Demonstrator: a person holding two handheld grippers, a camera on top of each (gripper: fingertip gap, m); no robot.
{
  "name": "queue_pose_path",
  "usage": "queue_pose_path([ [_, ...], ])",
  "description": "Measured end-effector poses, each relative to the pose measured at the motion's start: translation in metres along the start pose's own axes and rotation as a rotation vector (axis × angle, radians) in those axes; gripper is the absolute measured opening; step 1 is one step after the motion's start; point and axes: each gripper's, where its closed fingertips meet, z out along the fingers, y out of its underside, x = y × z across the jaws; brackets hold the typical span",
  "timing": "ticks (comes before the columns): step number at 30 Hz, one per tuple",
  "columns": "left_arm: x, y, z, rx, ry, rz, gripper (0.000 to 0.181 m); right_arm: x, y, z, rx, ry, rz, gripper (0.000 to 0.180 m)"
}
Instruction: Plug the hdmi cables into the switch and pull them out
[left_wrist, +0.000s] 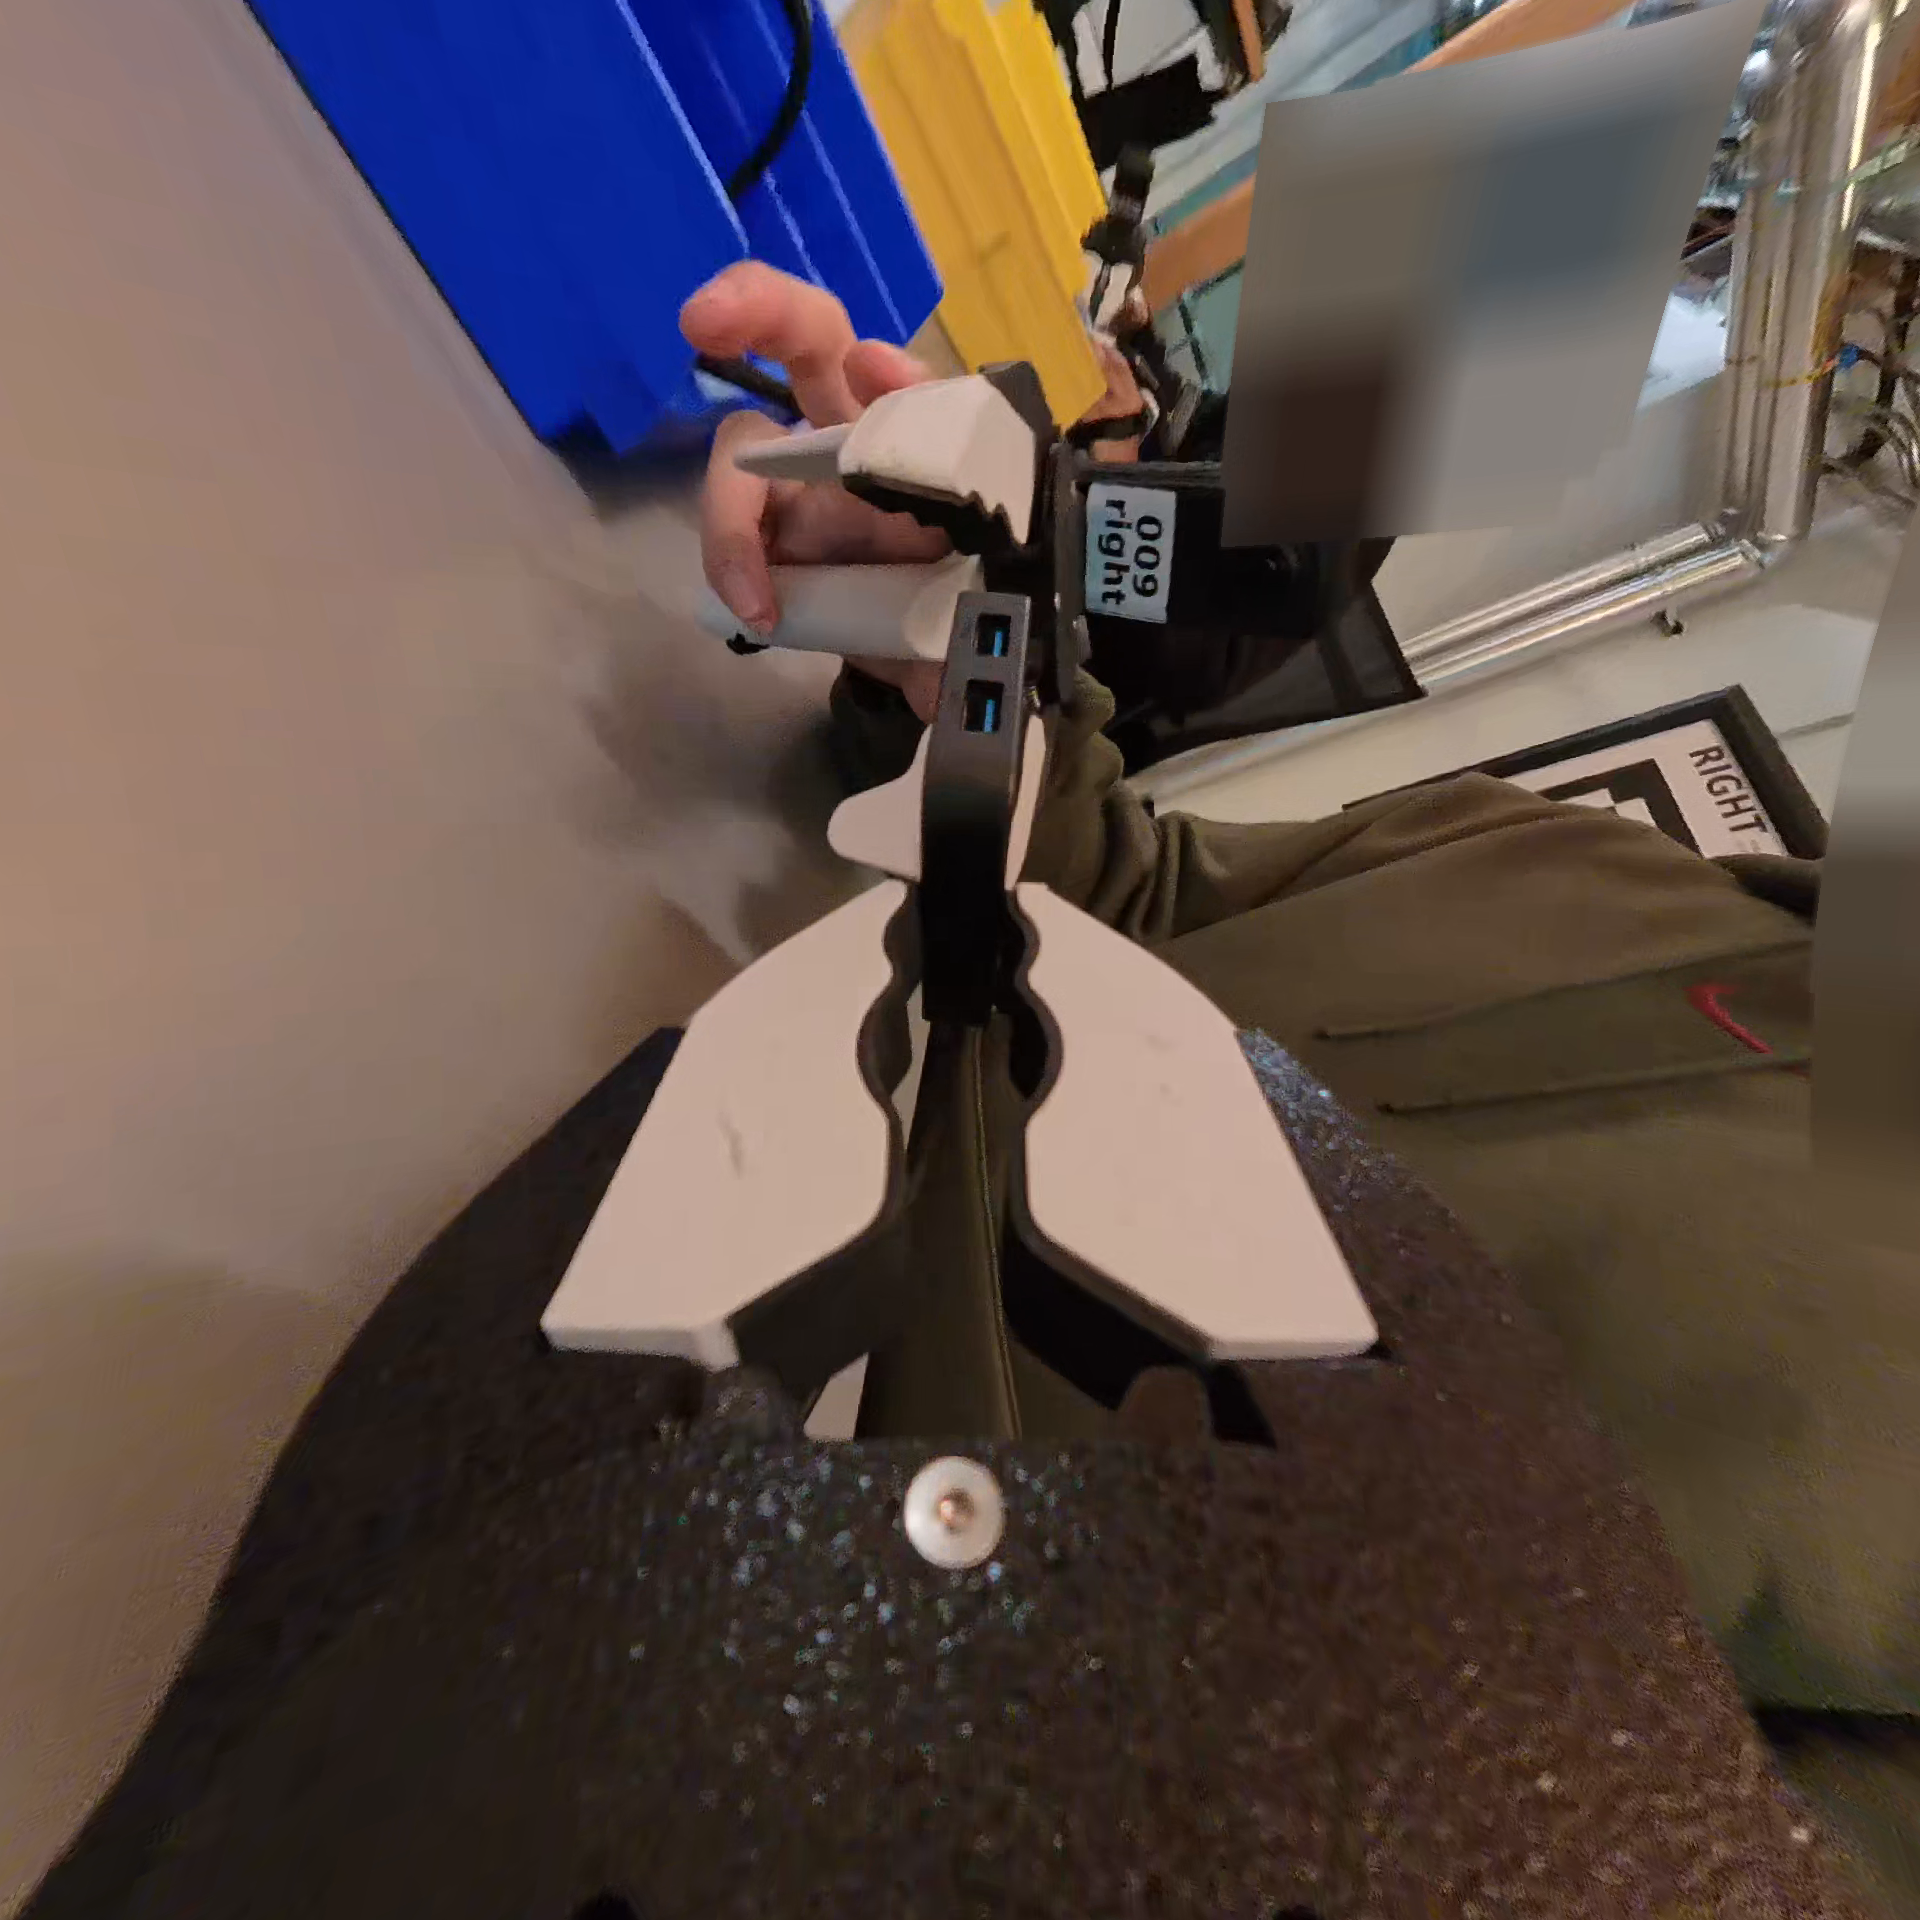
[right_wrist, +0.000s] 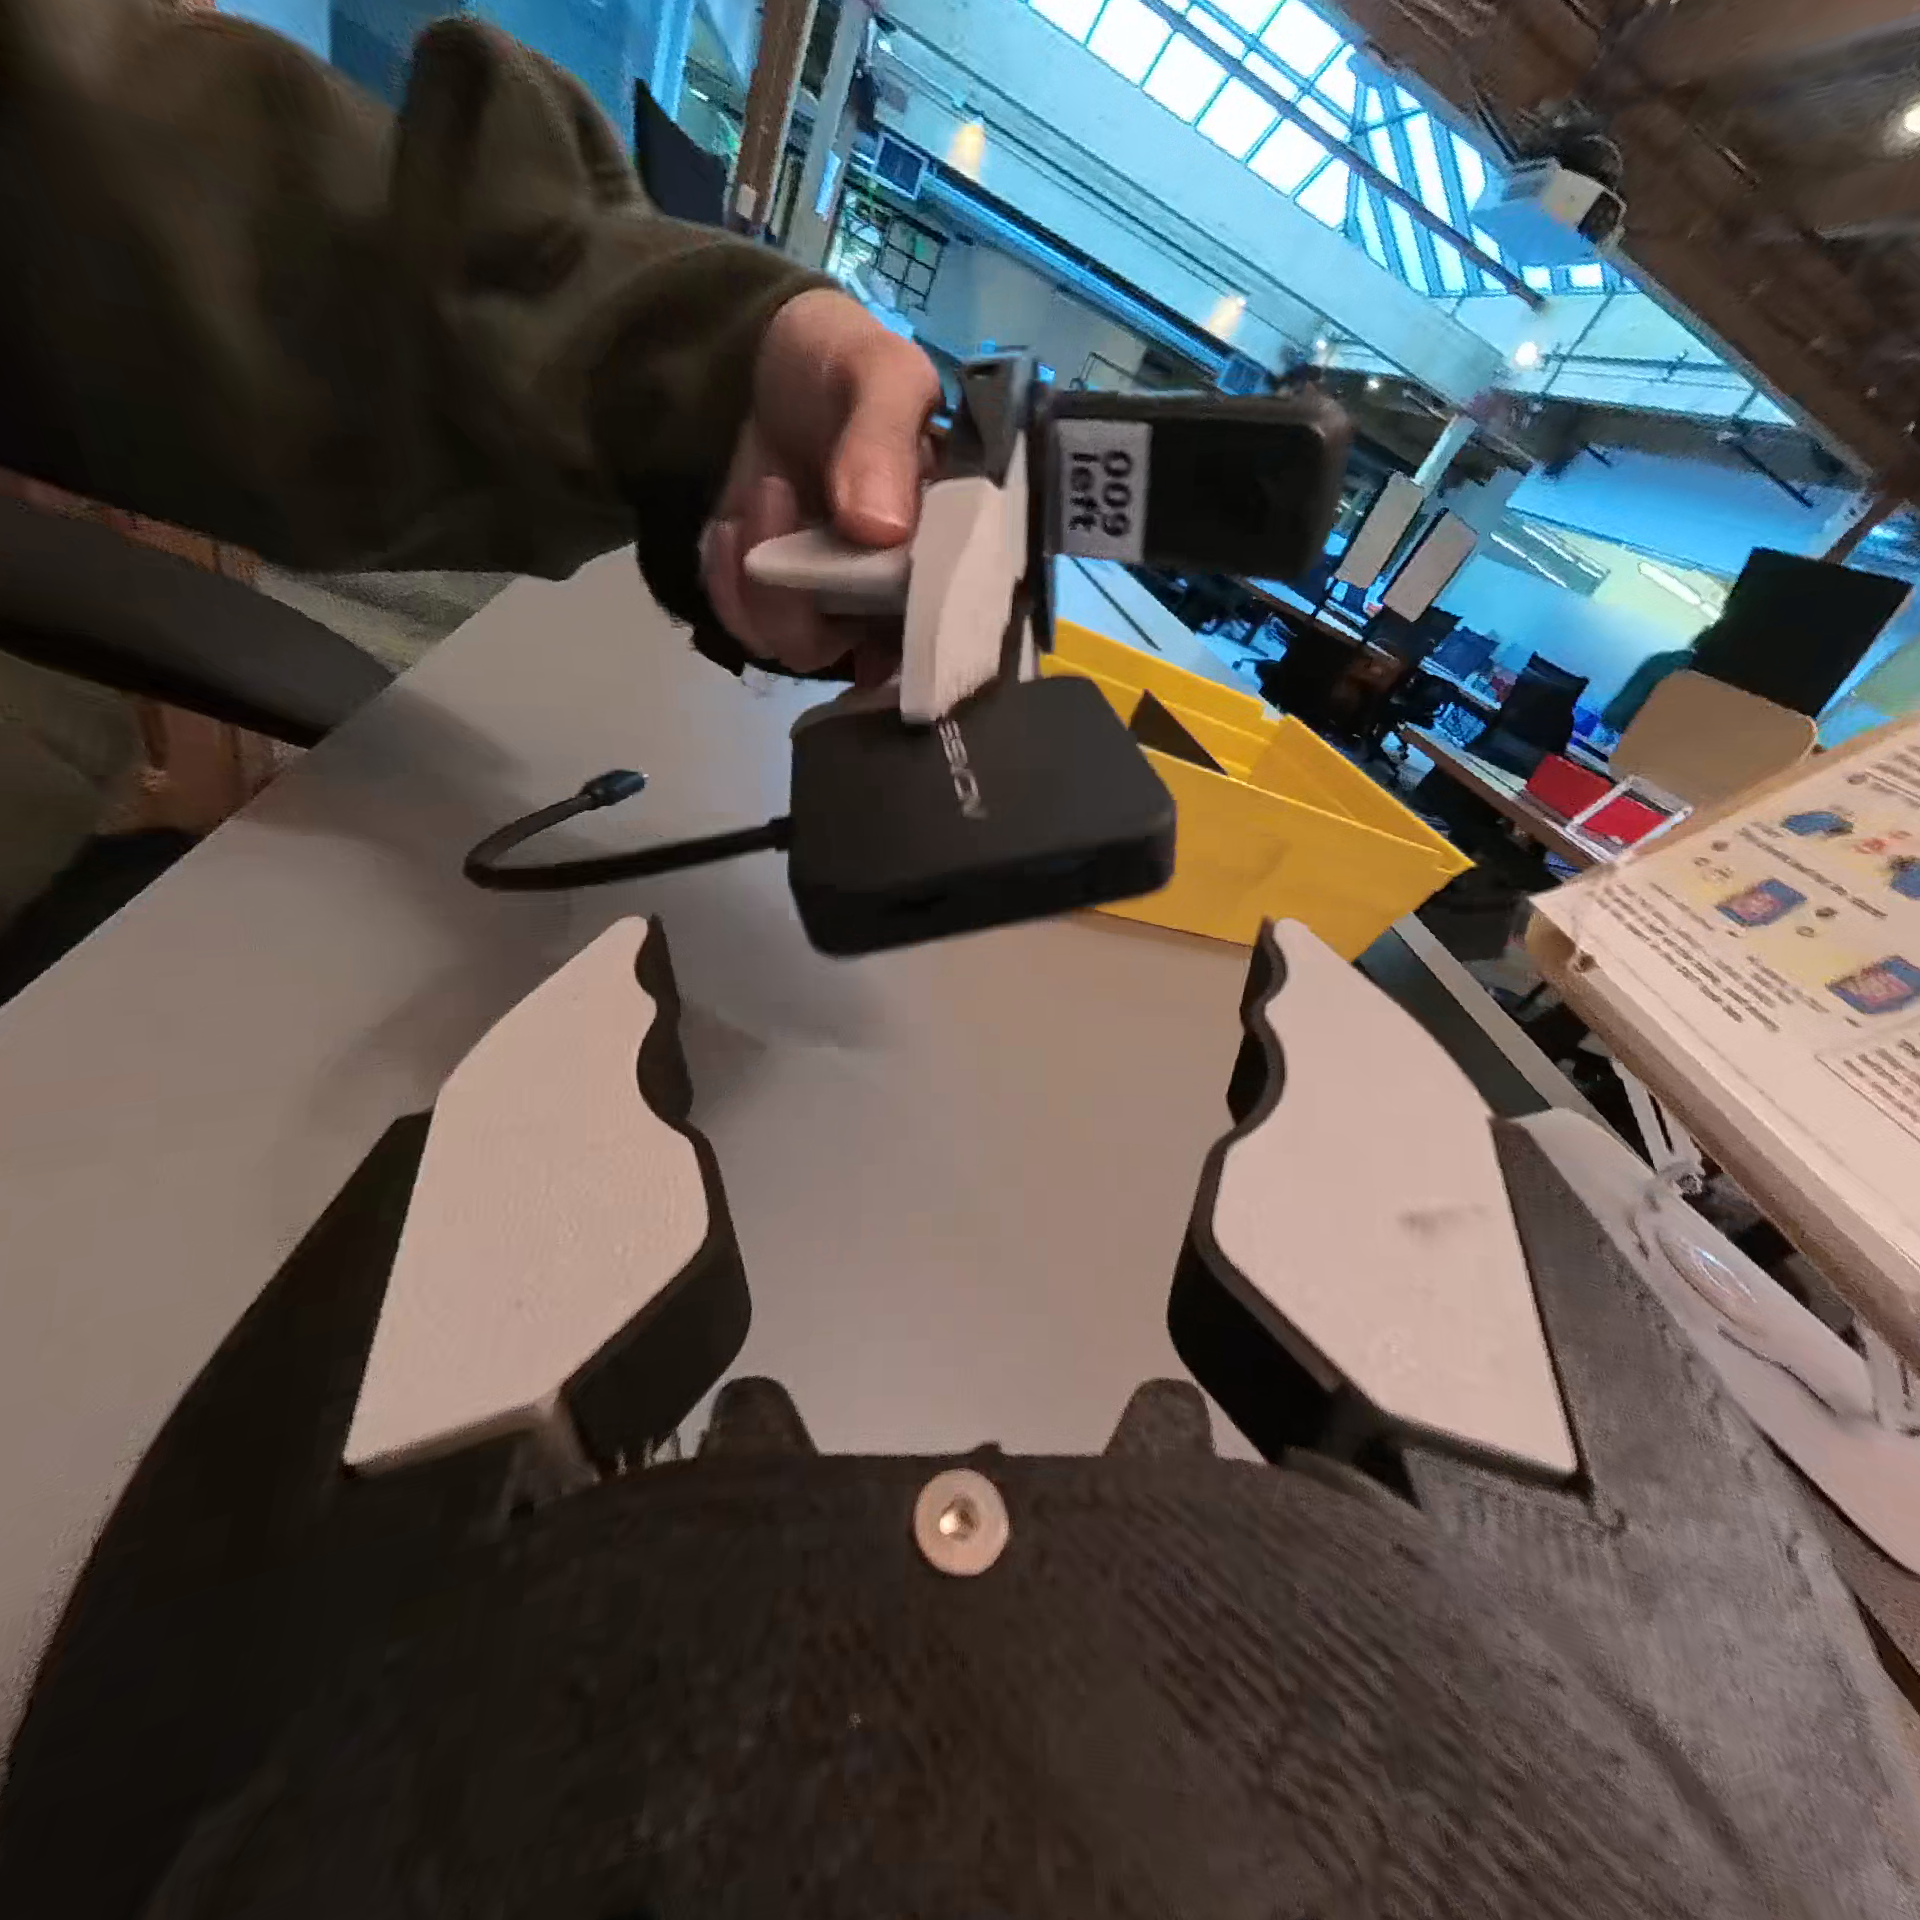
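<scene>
Left gripper (left_wrist: 961, 956) clamps the switch (right_wrist: 977, 810) aloft; right gripper (right_wrist: 961, 997) gapes.

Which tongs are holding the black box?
The left tongs hold it: they are shut on the switch, lifted above the table. The right tongs are wide open with nothing in them.

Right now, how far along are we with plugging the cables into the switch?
Done: the left gripper is shut on the black switch and holds it clear of the grey table. In hand: only the switch, its short lead hanging free. The right gripper is open and empty. Left: no HDMI cable shows in either view and the visible ports are empty, so every plug-in and pull-out remains.
</scene>
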Motion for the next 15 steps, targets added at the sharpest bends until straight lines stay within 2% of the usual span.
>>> queue_pose_path([
  [5, -0.007, 0.011, 0.013, -0.085, 0.015, -0.035, 0.014, -0.008, 0.009, 0.014, -0.034, 0.005, -0.051, 0.101],
  [8, -0.010, 0.011, 0.014, -0.087, 0.020, -0.053, 0.013, -0.014, 0.014, 0.017, -0.045, -0.016, -0.062, 0.084],
  [15, -0.019, 0.007, 0.015, -0.073, -0.026, -0.084, 0.013, -0.016, 0.022, 0.023, -0.052, -0.001, -0.031, 0.086],
])
